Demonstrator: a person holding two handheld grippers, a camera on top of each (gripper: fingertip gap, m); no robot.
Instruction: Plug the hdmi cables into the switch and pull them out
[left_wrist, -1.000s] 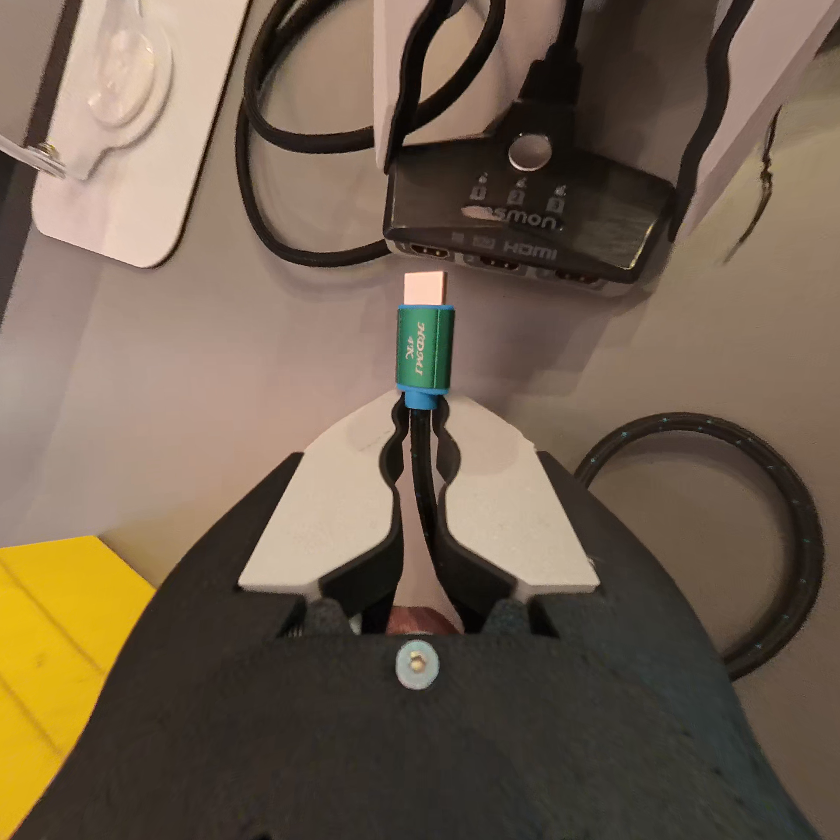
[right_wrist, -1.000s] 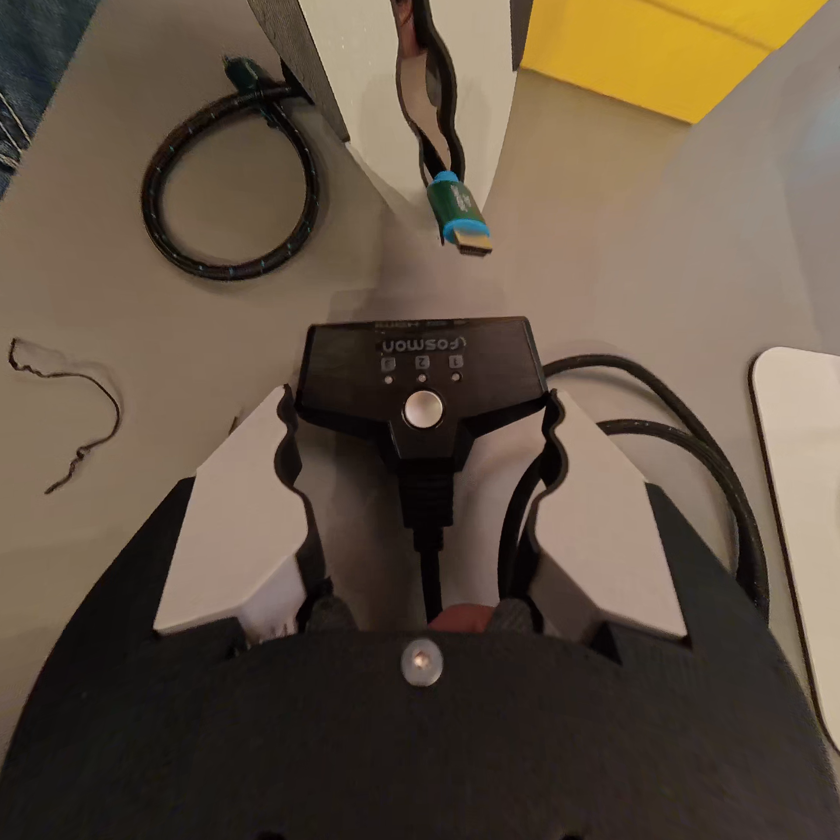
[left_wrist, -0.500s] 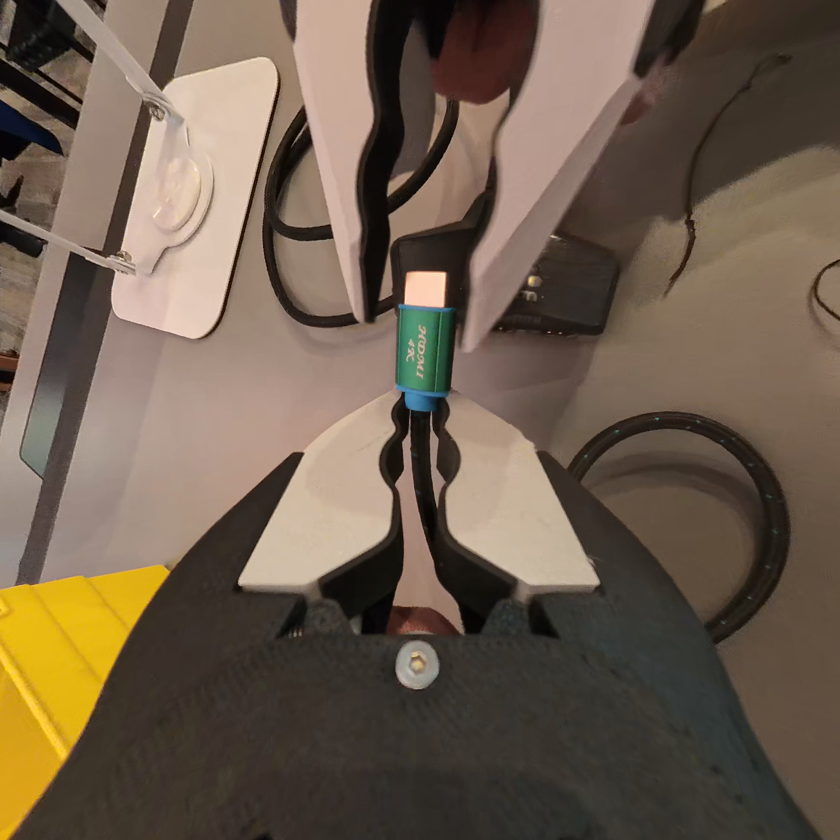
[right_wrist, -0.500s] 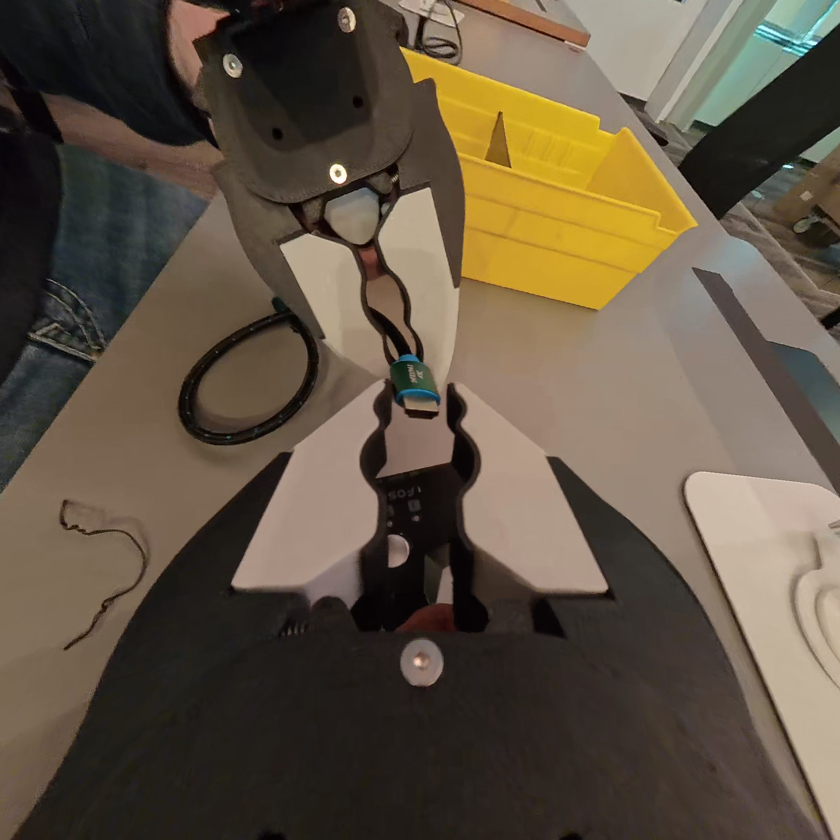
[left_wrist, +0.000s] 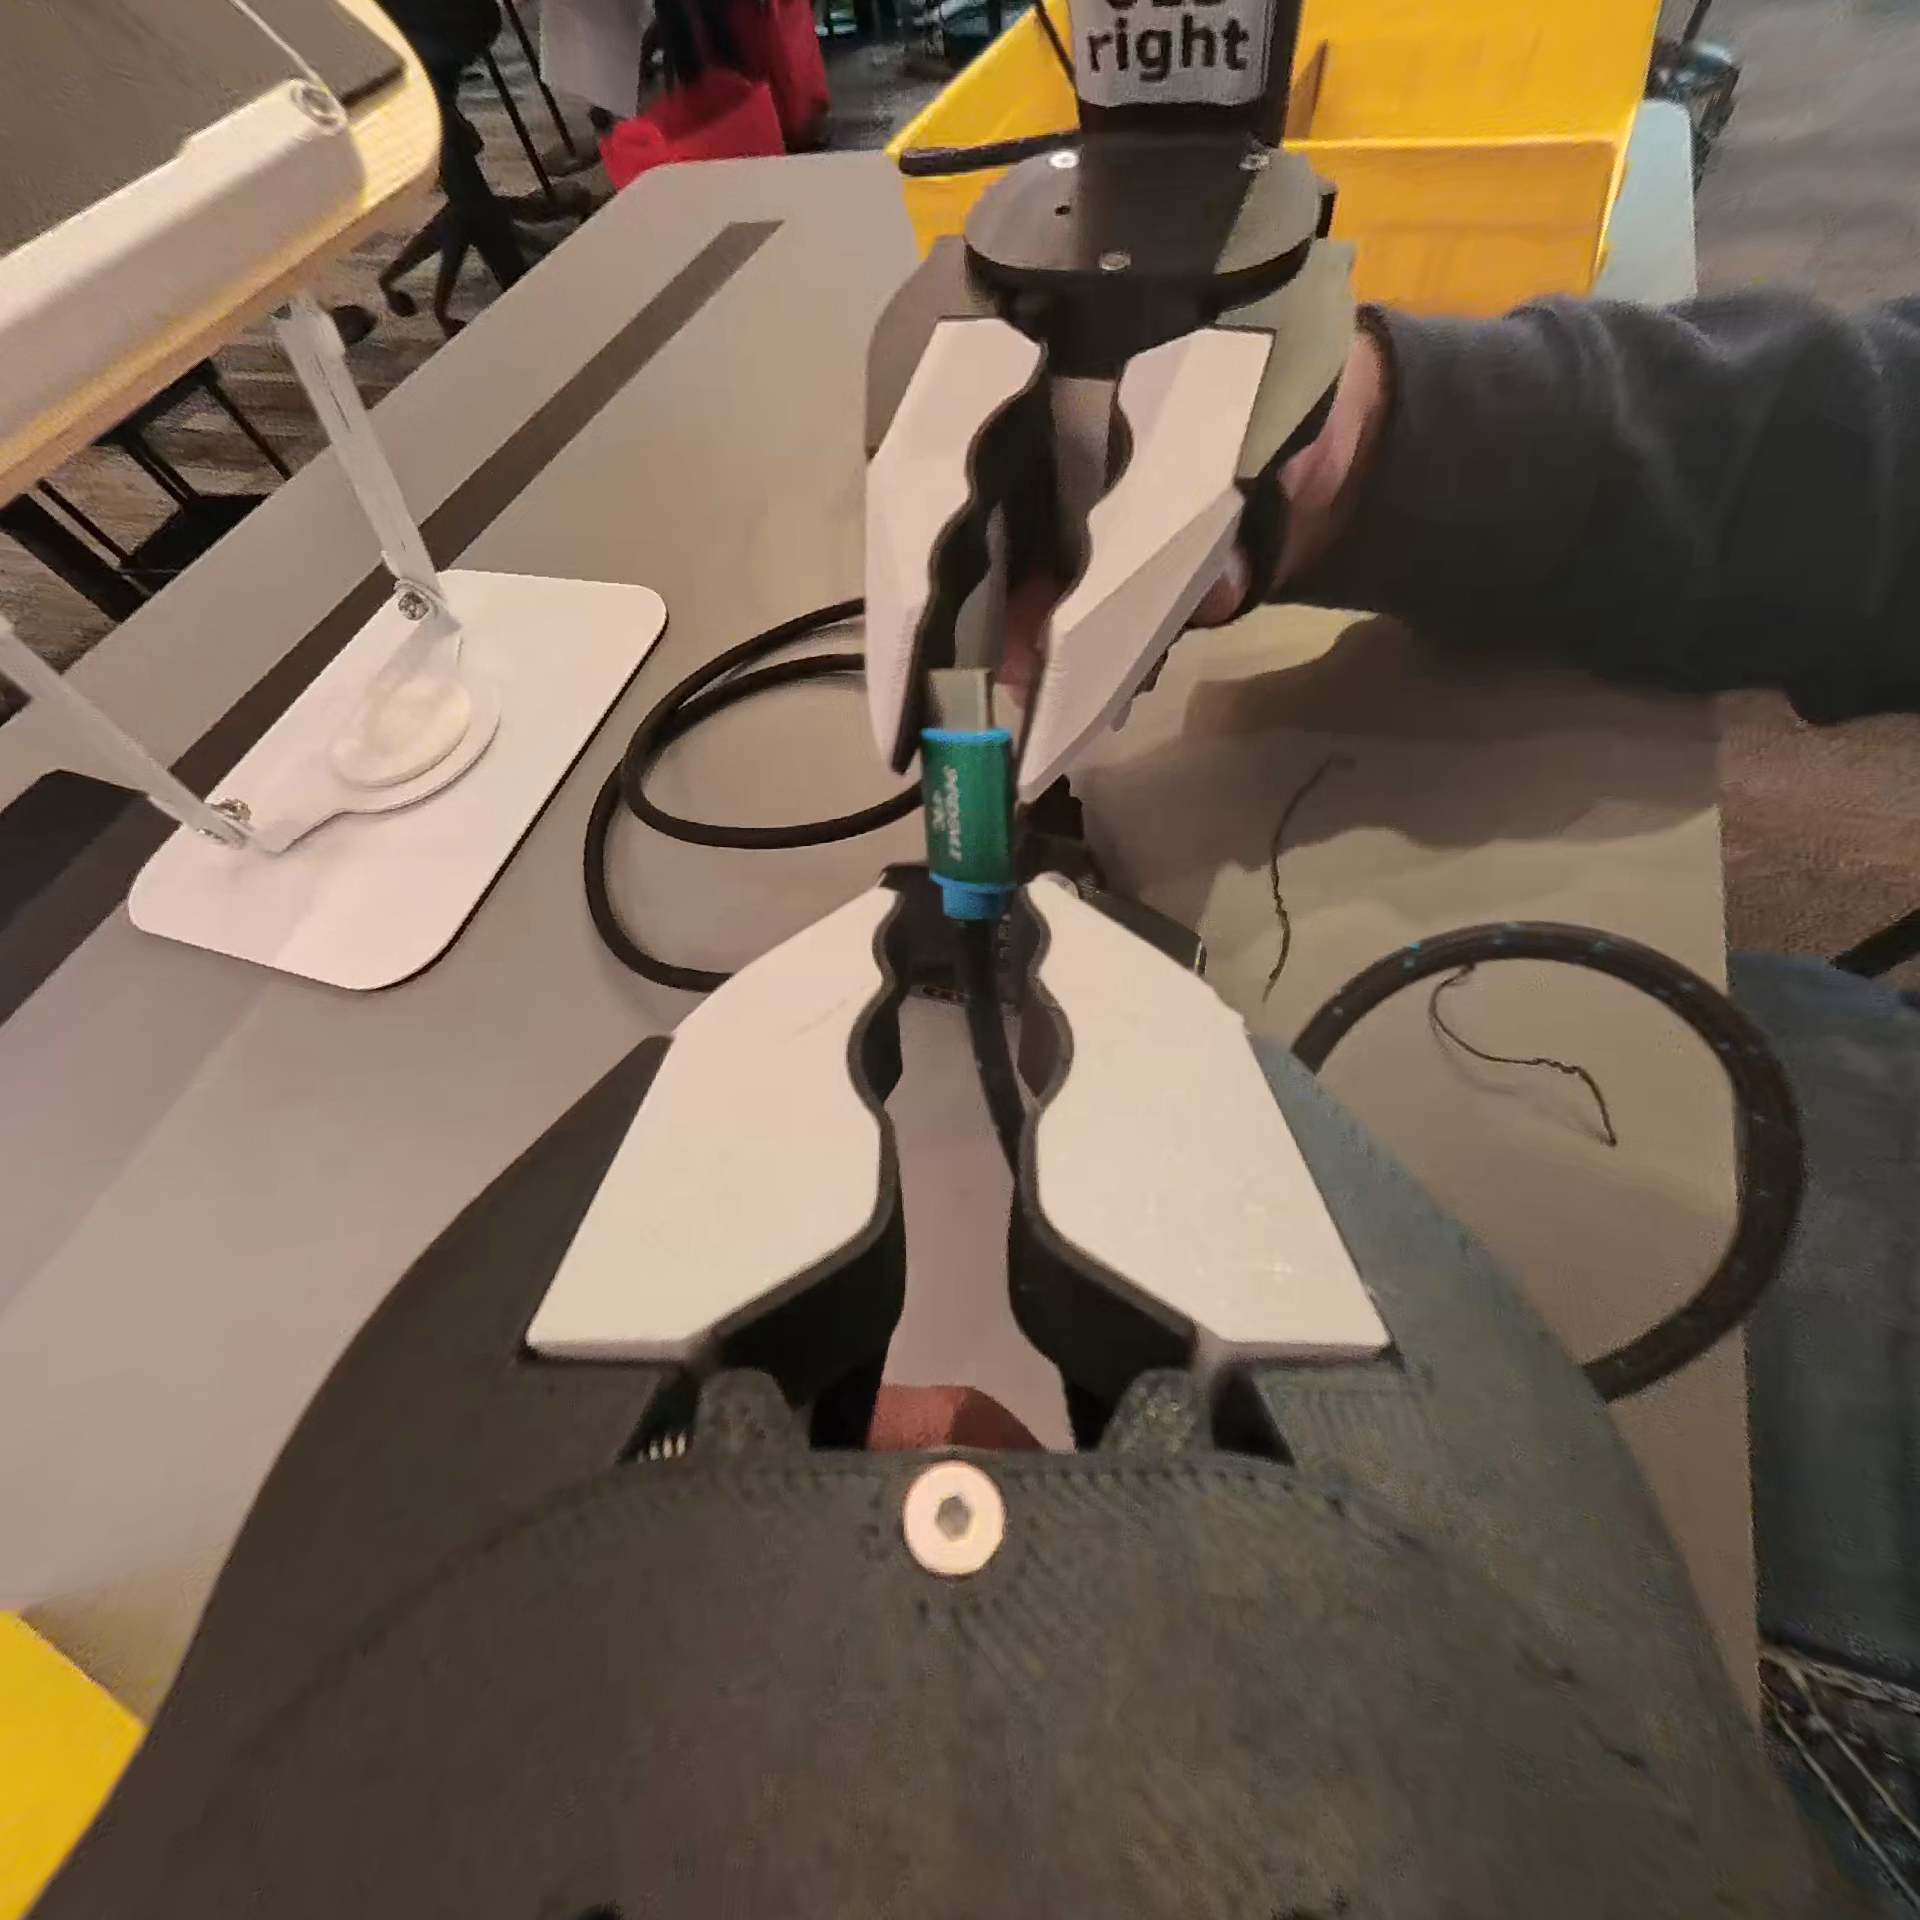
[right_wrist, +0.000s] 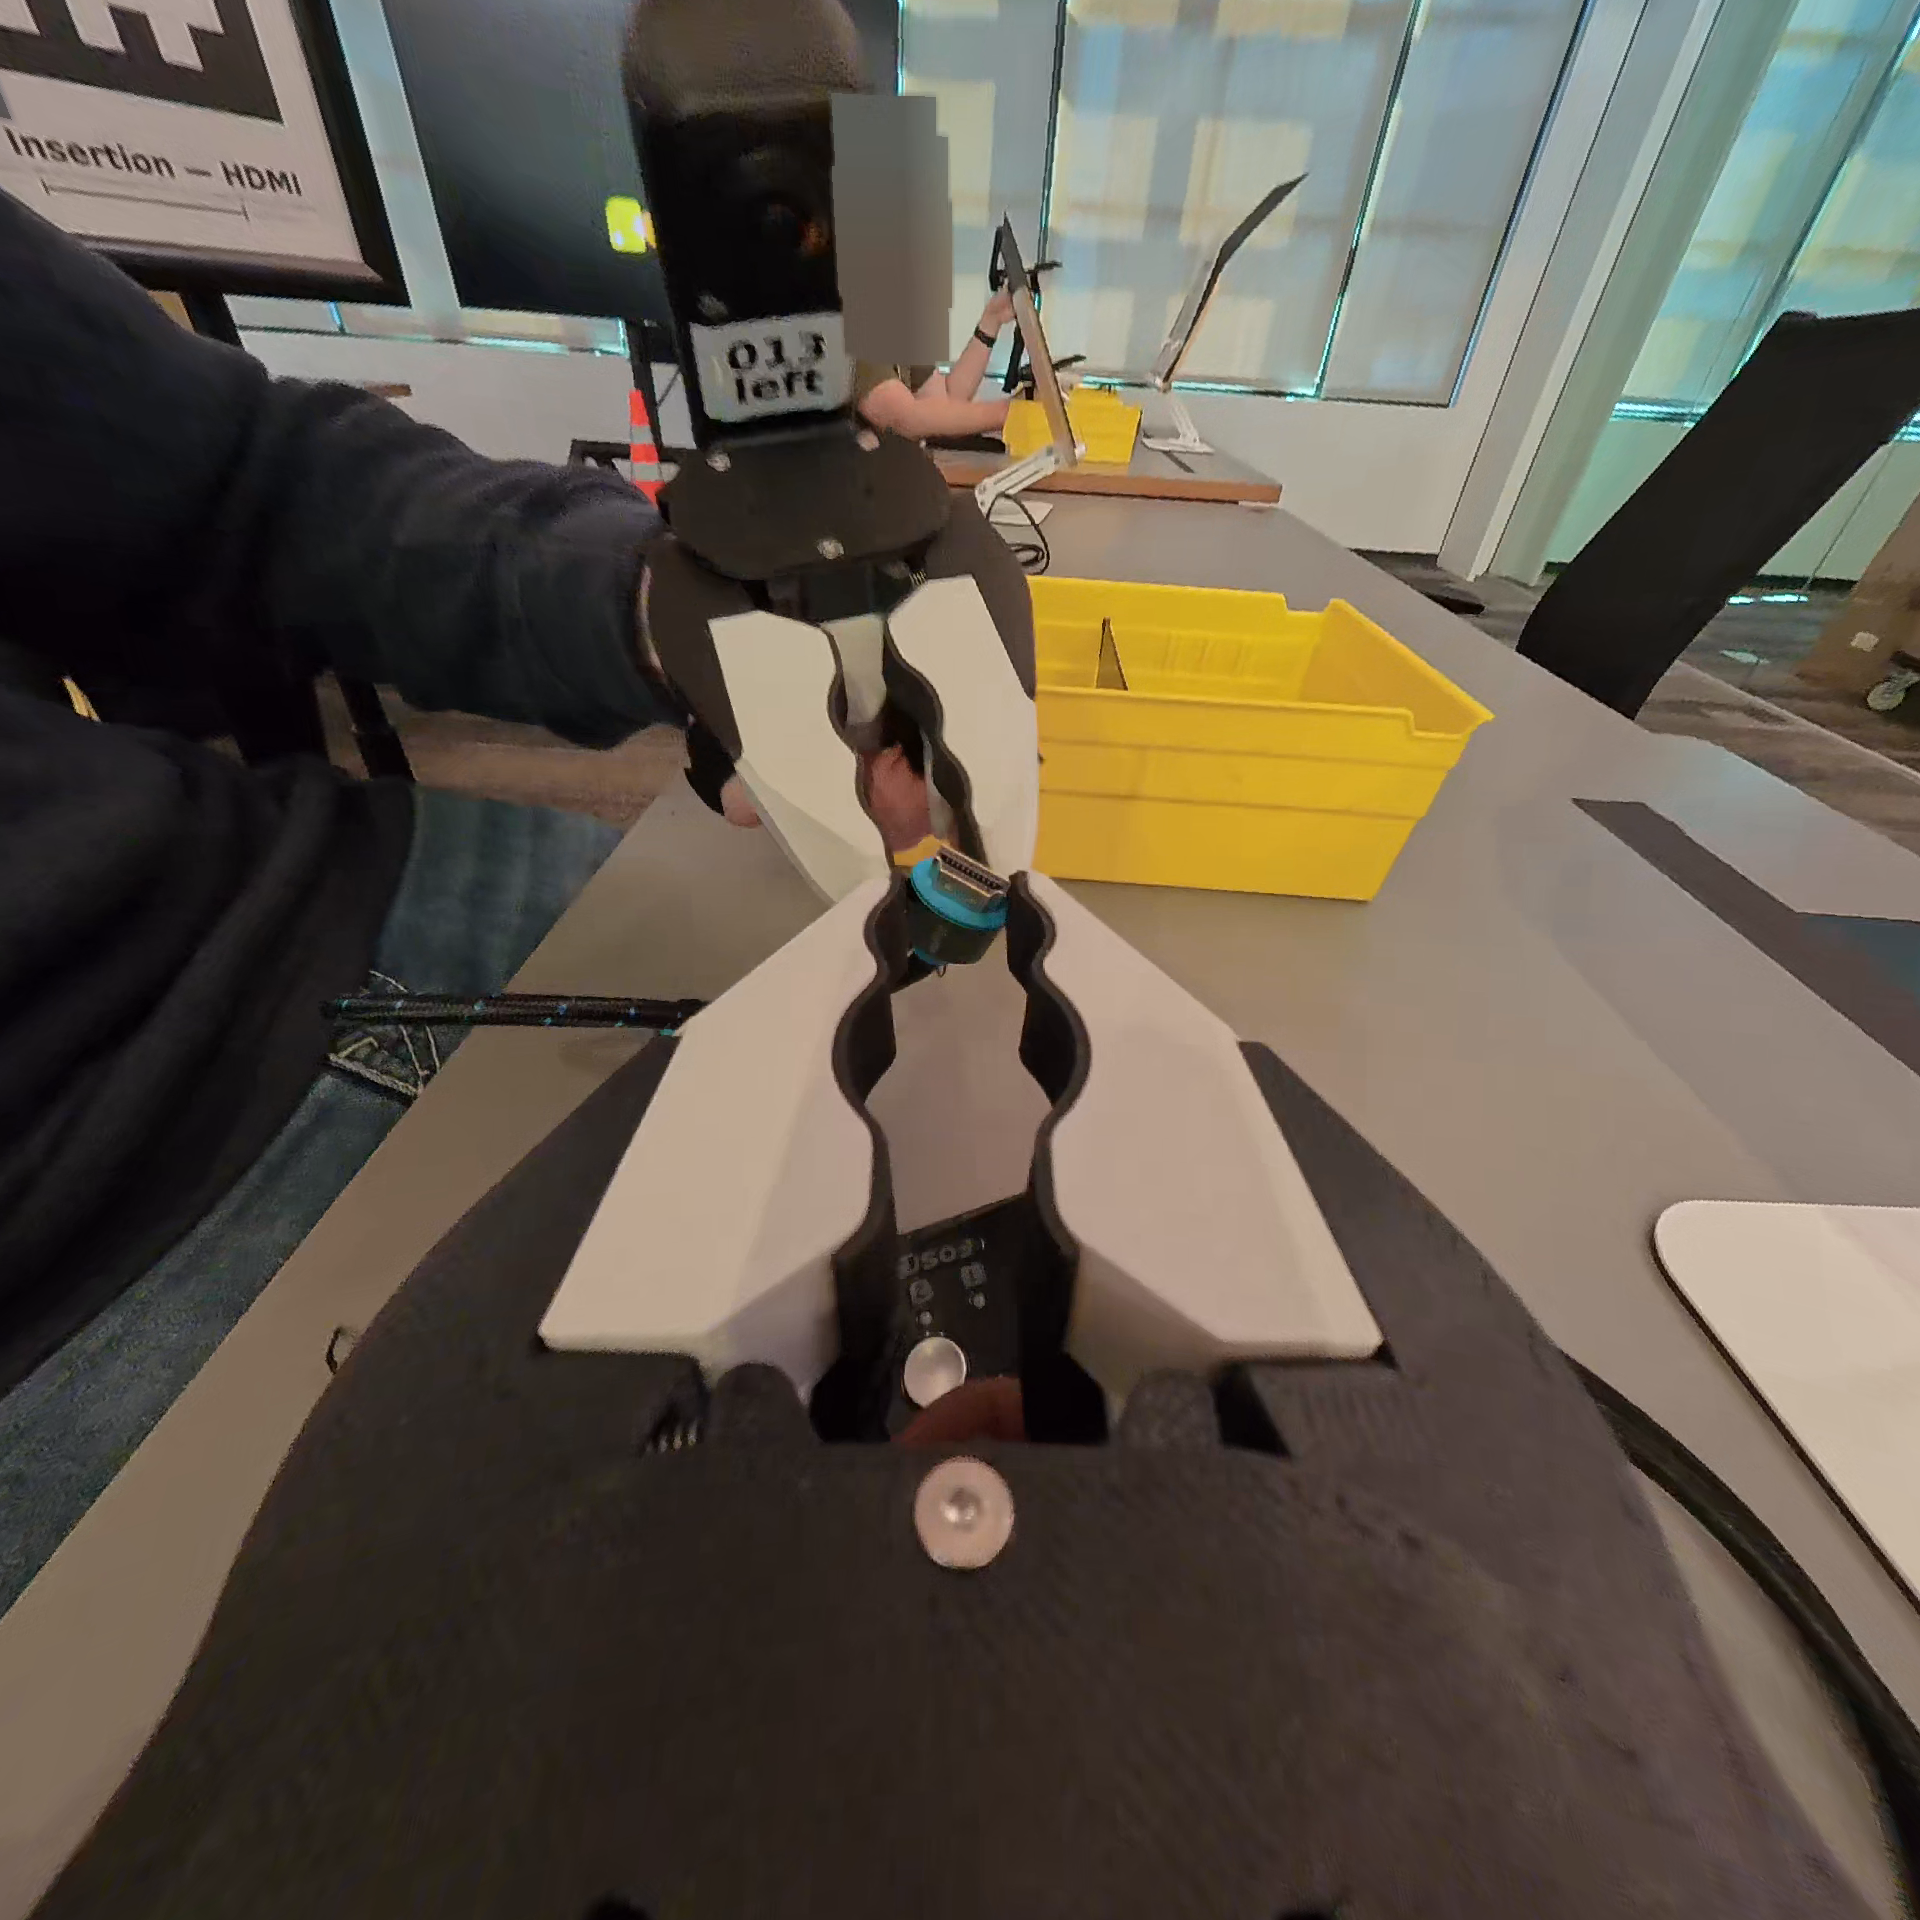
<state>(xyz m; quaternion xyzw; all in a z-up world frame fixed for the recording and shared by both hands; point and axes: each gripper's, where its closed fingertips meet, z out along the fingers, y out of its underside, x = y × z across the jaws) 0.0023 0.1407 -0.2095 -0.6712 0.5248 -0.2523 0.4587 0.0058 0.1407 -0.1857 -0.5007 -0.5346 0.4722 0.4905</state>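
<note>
We hold the left gripper (left_wrist: 961, 914) pinched on the braided cable just behind the green HDMI plug (left_wrist: 966, 821), lifted above the grey table (left_wrist: 312, 1091). Our right gripper (right_wrist: 956, 904) clamps the black switch (right_wrist: 940, 1309) deep between its fingers, also raised, its tips flanking the plug's metal end.

Surface (left_wrist: 312, 1091): grey, with a dark strip running toward the upper middle of the left wrist view.
Yellow bin (right_wrist: 1226, 748): open-topped, standing on the surface at centre right of the right wrist view.
White stand base (left_wrist: 416, 790): flat plate at left of the left wrist view, two slim legs rising from it.
Loose thread (left_wrist: 1527, 1060): thin, dark, curled, at right.
Traffic cone (right_wrist: 646, 447): orange and white, far background.
Windows (right_wrist: 1299, 187): large panes, upper right of the right wrist view.
</note>
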